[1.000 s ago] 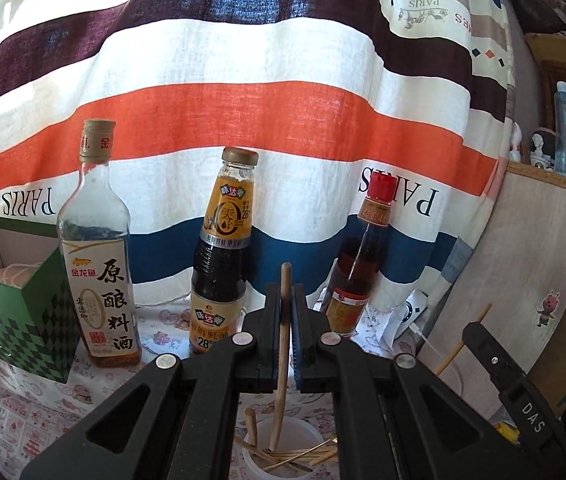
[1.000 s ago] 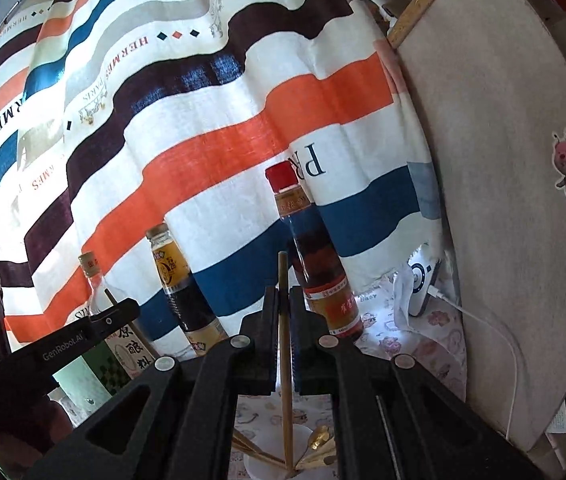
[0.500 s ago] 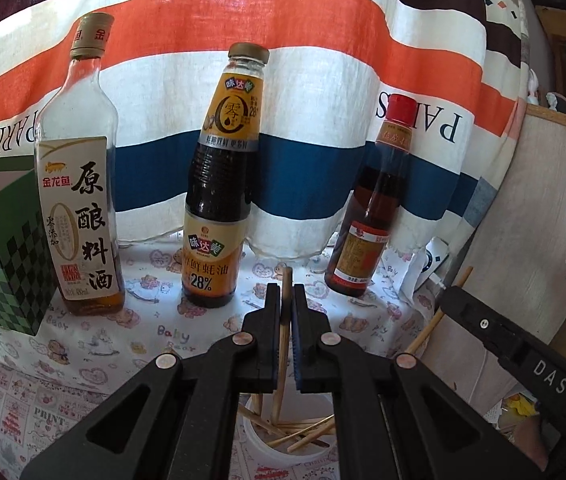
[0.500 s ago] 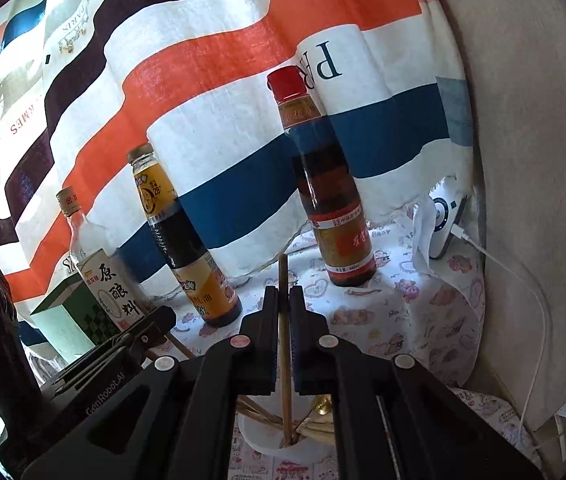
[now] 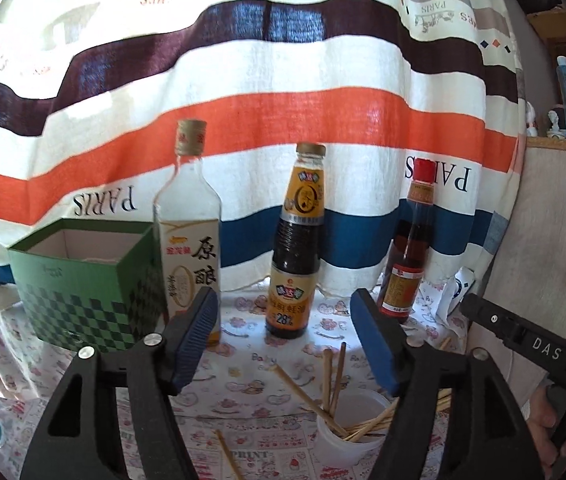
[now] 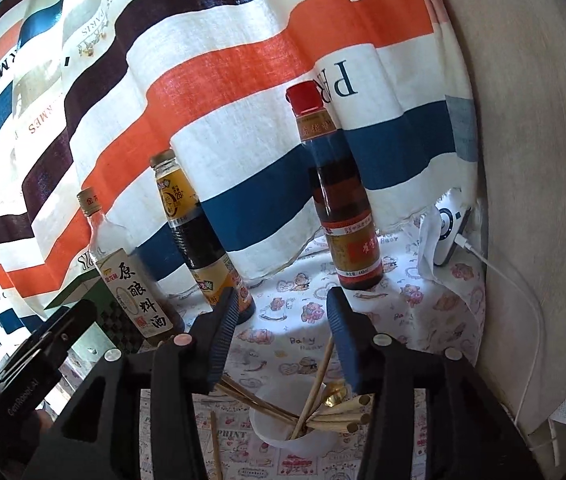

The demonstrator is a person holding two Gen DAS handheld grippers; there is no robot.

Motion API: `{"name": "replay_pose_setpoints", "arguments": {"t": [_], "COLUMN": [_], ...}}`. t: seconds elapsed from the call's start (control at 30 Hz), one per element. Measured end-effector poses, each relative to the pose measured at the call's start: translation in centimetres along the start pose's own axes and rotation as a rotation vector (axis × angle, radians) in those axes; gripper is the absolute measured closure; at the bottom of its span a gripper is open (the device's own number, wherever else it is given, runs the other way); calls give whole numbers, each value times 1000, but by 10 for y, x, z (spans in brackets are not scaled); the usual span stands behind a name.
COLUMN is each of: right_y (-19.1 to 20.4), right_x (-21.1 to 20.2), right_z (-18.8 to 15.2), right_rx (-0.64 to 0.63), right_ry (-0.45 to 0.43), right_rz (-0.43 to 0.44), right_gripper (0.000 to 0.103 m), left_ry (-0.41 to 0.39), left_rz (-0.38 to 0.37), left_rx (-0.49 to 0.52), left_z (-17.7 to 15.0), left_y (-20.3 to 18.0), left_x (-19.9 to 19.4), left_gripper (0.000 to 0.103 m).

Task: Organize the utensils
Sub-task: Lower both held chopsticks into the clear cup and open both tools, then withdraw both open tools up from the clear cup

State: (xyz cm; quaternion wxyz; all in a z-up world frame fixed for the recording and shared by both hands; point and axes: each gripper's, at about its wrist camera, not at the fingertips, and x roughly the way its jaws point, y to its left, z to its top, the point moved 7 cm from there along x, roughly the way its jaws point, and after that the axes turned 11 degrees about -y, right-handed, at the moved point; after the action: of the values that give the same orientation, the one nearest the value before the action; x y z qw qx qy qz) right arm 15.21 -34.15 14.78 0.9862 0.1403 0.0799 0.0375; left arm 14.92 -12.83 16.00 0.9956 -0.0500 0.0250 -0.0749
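Both chopsticks, a second ago pinched upright, now released. Left tool [image 5: 285, 340] jaws just opened wide, nothing between the pads; right tool [image 6: 283, 334] jaws just opened too, also bare. Freed sticks now leaning among the other chopsticks [image 5: 333, 380] in the white cup [image 5: 353, 436], below and slightly right of the left tool, directly beneath the right tool's gap [image 6: 295, 424]. Drop-off step judged as finished.

Still left to gather: one loose chopstick [image 5: 229, 456] flat on the bench [image 5: 243, 364], low and left of the cup, seen also under the right tool's left finger [image 6: 215, 446]. Next move calls for lowering a tool toward that stick, jaws astride it, pinching near one end, then lifting clear of the cup rim. Worth care: the cup looks light and crowded with splayed sticks, so easily tipped by a nudge.
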Motion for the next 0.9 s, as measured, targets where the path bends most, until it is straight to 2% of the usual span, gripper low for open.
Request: {"name": "replay_pose_setpoints", "arguments": {"t": [0.07,0.17,0.2,0.33,0.43,0.5,0.6,0.7,0.8,0.9], "right_y": [3,9,13,18,31,42,53,58,57,54], "right_x": [-13,-35,-44,-83,-100,-108,-117,-120,-114,-100], "right_z": [7,16,19,32,26,15,-5,-28,-52,-75], "right_rx": [-27,-54,-65,-54,-65,-101,-159,-196,-178,-160], "right_ry": [-37,-72,-90,-180,-153,-133,-130,-132,-103,-97], "right_rz": [-15,-27,-26,-64,-1,26,8,-7,16,50], "right_gripper": [46,45,45,44,44,41,37,35,35,35], "left_ry": [-55,-142,-158,-176,-201,-195,-125,-95,-72,-67], "left_rz": [-4,48,49,55,75,85,109,90,93,126], "left_rx": [47,90,92,122,151,162,158,118,103,87], "left_z": [12,29,33,40,35,27,8,-16,-41,-64], "left_y": [8,26,32,50,59,64,75,86,96,110], "left_x": [-22,-57,-69,-103,-125,-135,-137,-138,-135,-127], "left_gripper": [21,3,1,0,0,0,0,0,0,0]}}
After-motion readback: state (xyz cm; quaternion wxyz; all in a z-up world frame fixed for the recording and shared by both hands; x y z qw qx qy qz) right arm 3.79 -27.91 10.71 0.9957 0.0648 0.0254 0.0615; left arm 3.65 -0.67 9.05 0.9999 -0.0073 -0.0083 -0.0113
